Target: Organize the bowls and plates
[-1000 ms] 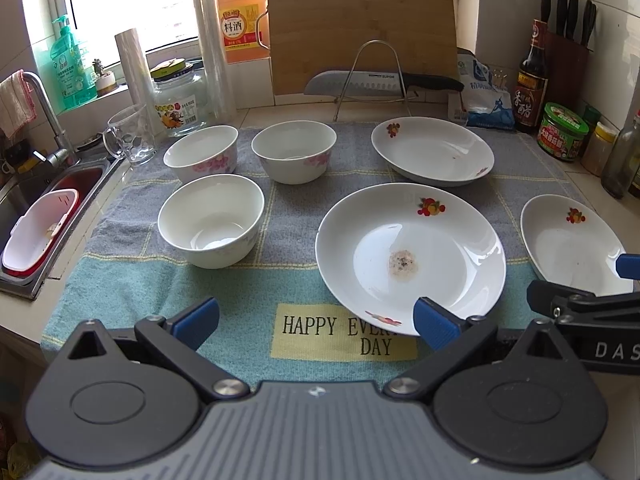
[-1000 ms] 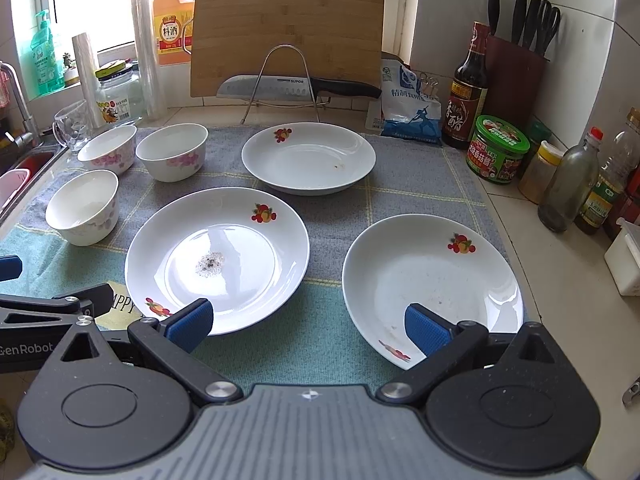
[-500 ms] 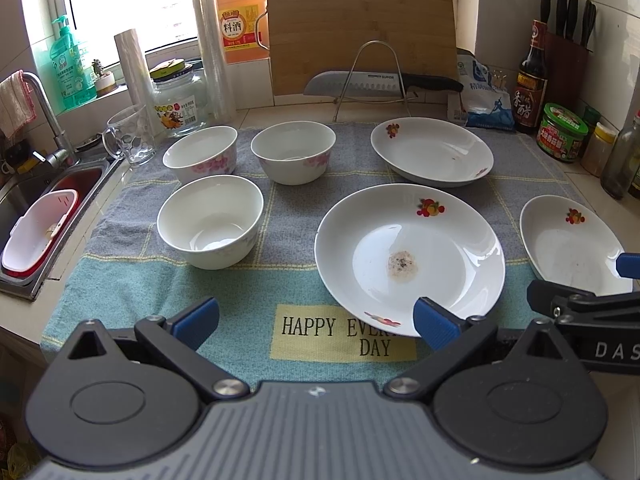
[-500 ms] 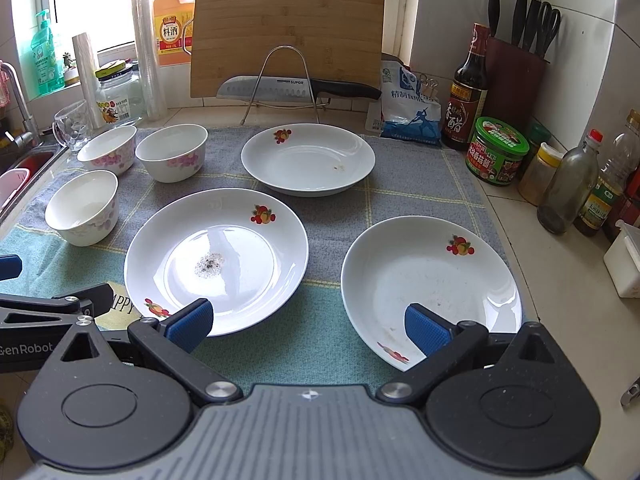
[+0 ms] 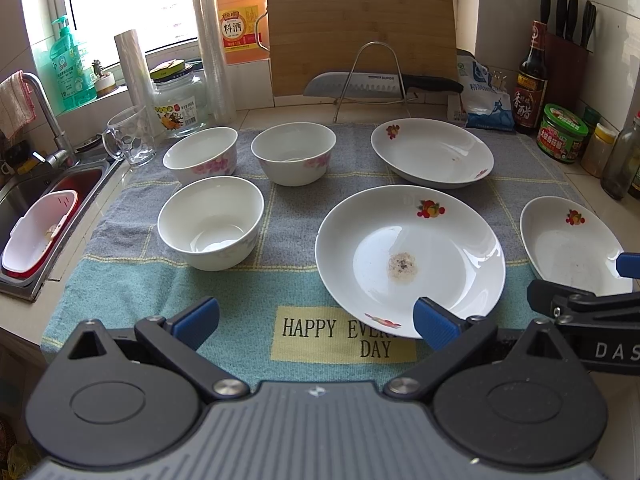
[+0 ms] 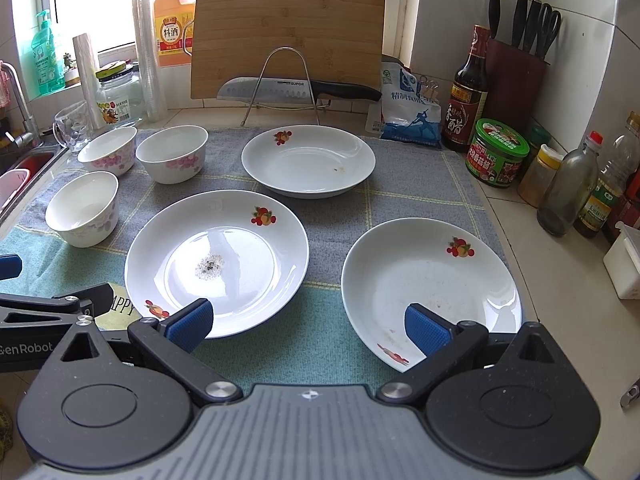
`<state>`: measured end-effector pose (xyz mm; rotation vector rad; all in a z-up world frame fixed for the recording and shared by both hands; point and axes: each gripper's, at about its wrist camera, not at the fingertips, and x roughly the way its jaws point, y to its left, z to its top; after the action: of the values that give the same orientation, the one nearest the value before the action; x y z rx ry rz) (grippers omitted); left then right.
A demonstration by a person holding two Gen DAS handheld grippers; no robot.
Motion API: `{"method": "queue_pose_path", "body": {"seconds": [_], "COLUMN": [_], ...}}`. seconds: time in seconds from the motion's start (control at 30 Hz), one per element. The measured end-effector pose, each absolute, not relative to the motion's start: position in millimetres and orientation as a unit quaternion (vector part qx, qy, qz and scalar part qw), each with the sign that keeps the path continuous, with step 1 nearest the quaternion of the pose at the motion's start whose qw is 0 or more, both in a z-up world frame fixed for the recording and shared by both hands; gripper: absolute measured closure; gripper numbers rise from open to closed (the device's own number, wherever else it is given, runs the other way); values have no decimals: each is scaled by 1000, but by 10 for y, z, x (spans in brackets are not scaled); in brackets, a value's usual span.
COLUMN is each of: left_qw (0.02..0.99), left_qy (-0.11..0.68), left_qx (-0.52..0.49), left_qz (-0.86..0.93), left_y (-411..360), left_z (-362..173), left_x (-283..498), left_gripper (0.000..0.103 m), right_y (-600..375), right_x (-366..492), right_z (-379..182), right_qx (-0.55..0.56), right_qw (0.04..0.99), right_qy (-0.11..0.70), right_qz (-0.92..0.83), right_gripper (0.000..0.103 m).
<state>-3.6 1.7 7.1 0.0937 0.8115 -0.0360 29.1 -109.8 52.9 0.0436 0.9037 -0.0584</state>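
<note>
Nearest, both grippers hang over the front edge of the counter, empty and spread wide. The left gripper [image 5: 316,318] has its jaws fully apart above the words on the towel [image 5: 240,288], its right pad just over the near rim of the middle plate [image 5: 408,258]. The right gripper [image 6: 308,322] is equally wide, one pad over that same plate's near rim, the other over the near rim of the right plate [image 6: 430,292]. Neither has hold of anything; the wide stance looks like readiness for a first pick, and nothing appears sorted yet.

The towel covers most of the counter, probably to cushion the crockery and stop it sliding. The middle plate carries a small patch of residue at its centre, and the right plate sits toward the towel's right edge. On the left side stands the near bowl [image 5: 211,222], apart from the others.

Farther back, two more bowls [image 5: 200,154] [image 5: 294,152] sit side by side near the towel's back edge, with the third plate [image 5: 432,152] to their right. Bowls on the left and plates on the right suggest stacking each kind together.

Behind the towel, a cutting board [image 5: 360,28] leans on the wall, with a knife [image 5: 376,85] resting across a wire rack in front of it.
</note>
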Motion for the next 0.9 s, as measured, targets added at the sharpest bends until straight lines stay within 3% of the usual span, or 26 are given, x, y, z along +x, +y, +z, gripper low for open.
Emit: {"method": "queue_pose_path", "body": {"seconds": [0.9], "left_qw": [920], "left_qy": [389], "left_qx": [44], "left_qz": [-31], "left_y": [47], "left_z": [104], "left_x": [6], "left_gripper": [1], "right_y": [-1078], "right_x": [282], "right_z": [567], "right_qx": [15], "right_qw": [902], "right_qy": [430], "right_qz": [-36], "right_gripper": [0]}}
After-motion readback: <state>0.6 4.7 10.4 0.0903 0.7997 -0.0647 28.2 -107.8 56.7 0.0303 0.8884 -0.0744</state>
